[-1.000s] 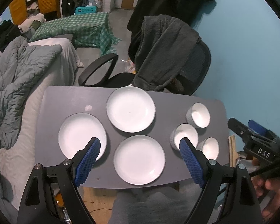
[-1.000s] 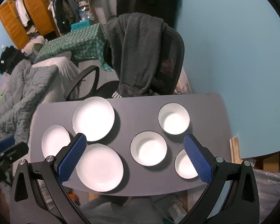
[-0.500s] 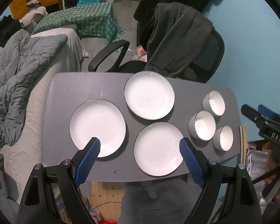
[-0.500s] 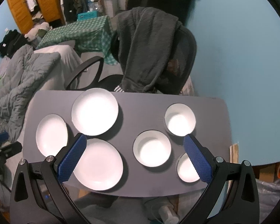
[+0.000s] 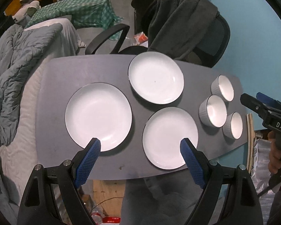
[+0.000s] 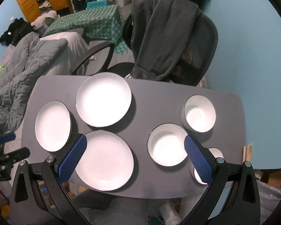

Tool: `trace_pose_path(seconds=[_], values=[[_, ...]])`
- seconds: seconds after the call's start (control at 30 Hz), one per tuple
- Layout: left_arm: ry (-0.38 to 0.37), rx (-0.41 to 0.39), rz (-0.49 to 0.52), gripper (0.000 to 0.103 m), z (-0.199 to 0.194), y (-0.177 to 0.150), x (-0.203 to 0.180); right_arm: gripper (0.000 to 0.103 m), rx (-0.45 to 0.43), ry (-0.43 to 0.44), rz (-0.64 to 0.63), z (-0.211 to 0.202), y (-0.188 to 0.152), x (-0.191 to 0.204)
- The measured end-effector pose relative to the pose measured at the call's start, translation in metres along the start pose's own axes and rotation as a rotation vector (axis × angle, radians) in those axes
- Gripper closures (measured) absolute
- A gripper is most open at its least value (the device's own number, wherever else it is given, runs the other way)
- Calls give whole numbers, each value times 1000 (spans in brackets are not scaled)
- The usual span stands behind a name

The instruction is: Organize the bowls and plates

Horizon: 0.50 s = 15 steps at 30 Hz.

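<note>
Three white plates lie on the grey table (image 5: 106,67): a left plate (image 5: 98,116), a far plate (image 5: 156,77) and a near plate (image 5: 170,137). Three white bowls stand at the right: far bowl (image 5: 223,88), middle bowl (image 5: 214,111), near bowl (image 5: 234,125). My left gripper (image 5: 140,145) is open and empty, above the table's near edge between the left and near plates. My right gripper (image 6: 134,141) is open and empty, above the near plate (image 6: 105,160) and middle bowl (image 6: 167,144). The near bowl (image 6: 213,151) is partly hidden behind its right finger.
A black office chair (image 5: 206,37) draped with a dark garment stands behind the table. A bed with a grey quilt (image 5: 11,71) lies to the left. A blue wall is at the right. The right gripper's body (image 5: 267,116) shows beside the table's right edge.
Both grippers have come lower and closer to the table. The left view has shifted so the plates sit more to the right and larger. Both stay open; no dish has moved.
</note>
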<state>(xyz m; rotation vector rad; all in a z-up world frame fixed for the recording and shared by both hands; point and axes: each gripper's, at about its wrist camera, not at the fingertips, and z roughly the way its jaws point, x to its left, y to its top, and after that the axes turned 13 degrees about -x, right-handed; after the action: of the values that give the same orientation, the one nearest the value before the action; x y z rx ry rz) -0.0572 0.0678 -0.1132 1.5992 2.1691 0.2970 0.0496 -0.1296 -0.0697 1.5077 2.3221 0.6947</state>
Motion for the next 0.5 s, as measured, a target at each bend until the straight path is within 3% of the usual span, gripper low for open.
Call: trace_pose_path(seconds=[0.5], values=[[-44, 59, 22, 15, 58, -30, 1, 1, 144, 46, 18, 68, -65, 2]])
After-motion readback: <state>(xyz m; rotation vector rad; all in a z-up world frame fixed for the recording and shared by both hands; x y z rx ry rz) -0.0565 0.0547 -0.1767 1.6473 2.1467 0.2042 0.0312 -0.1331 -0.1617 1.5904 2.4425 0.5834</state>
